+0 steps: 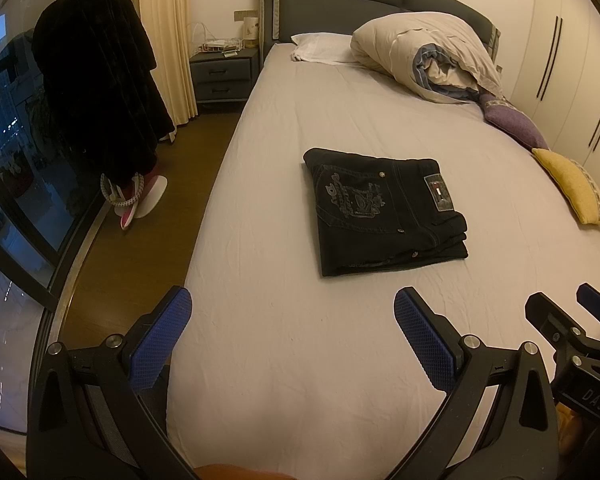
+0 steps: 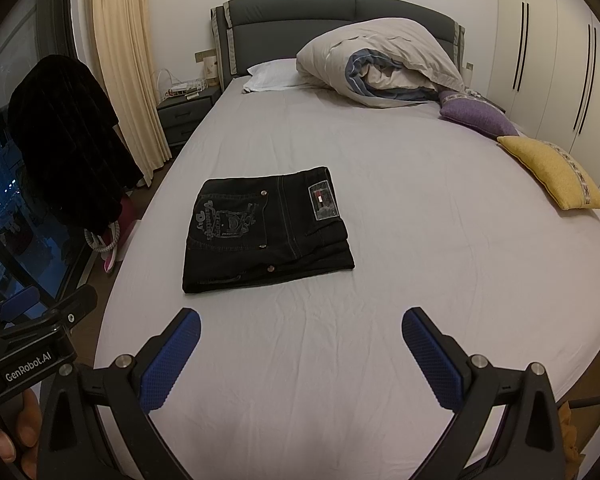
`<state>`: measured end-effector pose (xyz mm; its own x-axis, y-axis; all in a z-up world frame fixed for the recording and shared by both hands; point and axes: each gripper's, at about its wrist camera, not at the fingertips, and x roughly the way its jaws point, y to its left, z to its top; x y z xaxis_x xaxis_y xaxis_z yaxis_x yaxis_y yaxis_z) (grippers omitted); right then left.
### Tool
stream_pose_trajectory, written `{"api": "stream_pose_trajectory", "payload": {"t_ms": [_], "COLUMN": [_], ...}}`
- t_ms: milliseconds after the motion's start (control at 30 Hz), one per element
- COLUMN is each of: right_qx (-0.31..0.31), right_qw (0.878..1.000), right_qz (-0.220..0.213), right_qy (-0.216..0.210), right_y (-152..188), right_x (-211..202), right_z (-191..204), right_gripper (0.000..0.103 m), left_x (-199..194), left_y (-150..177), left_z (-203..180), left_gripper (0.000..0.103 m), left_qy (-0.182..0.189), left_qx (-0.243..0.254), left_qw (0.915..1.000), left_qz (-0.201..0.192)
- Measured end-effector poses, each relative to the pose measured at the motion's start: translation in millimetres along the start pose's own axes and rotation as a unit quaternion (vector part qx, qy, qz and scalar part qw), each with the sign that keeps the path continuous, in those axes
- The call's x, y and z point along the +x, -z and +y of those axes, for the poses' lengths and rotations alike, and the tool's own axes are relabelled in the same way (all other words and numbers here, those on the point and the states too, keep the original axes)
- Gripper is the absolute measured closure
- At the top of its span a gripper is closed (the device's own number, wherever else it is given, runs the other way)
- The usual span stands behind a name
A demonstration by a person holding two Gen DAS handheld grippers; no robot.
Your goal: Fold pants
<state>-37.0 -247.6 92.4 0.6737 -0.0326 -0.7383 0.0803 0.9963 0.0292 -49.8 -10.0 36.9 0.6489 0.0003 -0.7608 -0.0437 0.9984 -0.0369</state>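
My pants [image 1: 384, 210] lie folded at frame centre on the bed [image 1: 300, 360] — my left gripper [image 1: 292, 336] and right gripper [image 2: 300, 354] gape wide, empty; one careless snag could undo the stack.

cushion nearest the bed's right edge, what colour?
Yellow cushion, with a patterned trim strip; clearest in the right wrist view.

Dim warm light, fisheye-warped edges
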Motion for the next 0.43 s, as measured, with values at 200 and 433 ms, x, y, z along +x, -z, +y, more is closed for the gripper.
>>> {"api": "stream_pose_trajectory", "payload": {"t_ms": [200, 433], "right_qx": [0.0, 0.001], "right_qw": [1.0, 1.0], "right_qz": [0.002, 0.002], "right_qy": [-0.002, -0.003], "right_y": [3.9, 5.6], "right_x": [2.6, 3.5], "right_z": [1.0, 1.5], "right_gripper": [0.0, 0.0], "left_x": [-0.6, -1.6], "left_y": [3.4, 3.0], "left_z": [-3.4, -3.7], "left_gripper": [0.0, 0.0], "left_qy": [0.001, -0.002], "left_qx": [0.003, 0.001], "left_qw": [1.0, 1.0], "left_qz": [0.0, -0.006]}}
